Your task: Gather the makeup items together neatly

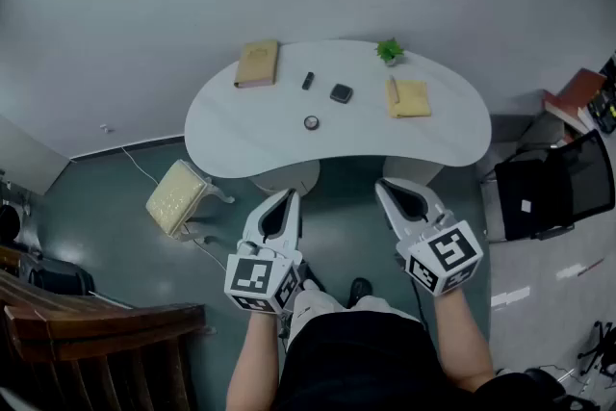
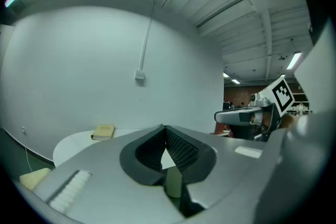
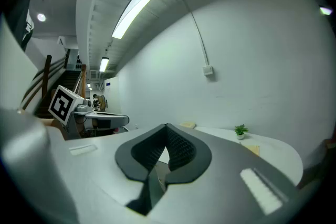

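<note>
On the white kidney-shaped table [image 1: 231, 135] lie a small black tube [image 1: 308, 81], a black square compact [image 1: 341, 93] and a small round jar [image 1: 311, 122]. They sit spread out near the table's middle. My left gripper [image 1: 288, 195] and right gripper [image 1: 383, 186] hover side by side in front of the table's near edge, short of the items. Both are shut with nothing between their fingers. In the left gripper view the closed jaws' tip [image 2: 163, 127] points at the table [image 2: 73, 141]; the right gripper view shows its tip [image 3: 166, 126] closed the same way.
A tan notebook [image 1: 256, 64] lies at the table's back left, a yellow cloth [image 1: 409, 97] at the right and a small green plant [image 1: 390, 50] behind it. A beige-cushioned stool [image 1: 176, 197] stands at the left of the table, a black chair [image 1: 553, 183] at the right.
</note>
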`<act>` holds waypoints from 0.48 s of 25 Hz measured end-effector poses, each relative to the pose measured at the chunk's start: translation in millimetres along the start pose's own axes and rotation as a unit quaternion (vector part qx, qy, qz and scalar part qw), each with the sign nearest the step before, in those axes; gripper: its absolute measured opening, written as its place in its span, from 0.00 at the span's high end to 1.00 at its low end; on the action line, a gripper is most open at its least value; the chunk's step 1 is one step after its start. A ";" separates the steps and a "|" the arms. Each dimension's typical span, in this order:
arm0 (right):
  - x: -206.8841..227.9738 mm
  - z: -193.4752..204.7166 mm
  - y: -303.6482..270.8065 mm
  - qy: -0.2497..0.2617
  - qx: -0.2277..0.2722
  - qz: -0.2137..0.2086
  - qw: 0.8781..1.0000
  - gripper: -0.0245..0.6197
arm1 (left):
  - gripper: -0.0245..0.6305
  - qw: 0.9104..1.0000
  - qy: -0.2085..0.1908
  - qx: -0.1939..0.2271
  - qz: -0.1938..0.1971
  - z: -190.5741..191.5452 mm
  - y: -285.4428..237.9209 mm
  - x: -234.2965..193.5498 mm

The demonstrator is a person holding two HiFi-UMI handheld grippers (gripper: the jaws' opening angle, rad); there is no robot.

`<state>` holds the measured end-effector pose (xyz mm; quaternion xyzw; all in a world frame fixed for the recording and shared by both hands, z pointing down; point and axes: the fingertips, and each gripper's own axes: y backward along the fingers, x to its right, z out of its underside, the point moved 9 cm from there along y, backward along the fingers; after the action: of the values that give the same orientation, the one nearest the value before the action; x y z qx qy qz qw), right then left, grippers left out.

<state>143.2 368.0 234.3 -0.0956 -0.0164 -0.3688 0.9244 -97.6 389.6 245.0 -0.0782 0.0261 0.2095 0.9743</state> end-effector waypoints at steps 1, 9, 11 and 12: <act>-3.6 -0.4 2.5 0.003 -0.002 0.000 1.000 0.95 | 0.96 1.000 0.002 0.000 0.001 0.2 3.7 1.7; -18.1 -1.7 18.6 0.017 -0.008 -0.002 1.000 0.95 | 0.96 1.000 0.002 0.003 0.002 -0.5 21.0 13.2; -17.4 -0.1 20.9 0.016 -0.003 -0.001 1.000 0.95 | 0.96 1.000 0.002 0.003 0.001 -0.1 22.5 15.6; -17.1 0.9 22.2 0.014 0.001 -0.002 1.000 0.95 | 0.96 1.000 0.002 0.003 0.001 0.2 23.2 17.1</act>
<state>146.1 395.4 229.9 -0.0892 -0.0038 -0.3716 0.9241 -91.6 417.5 240.4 -0.0757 0.0289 0.2100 0.9743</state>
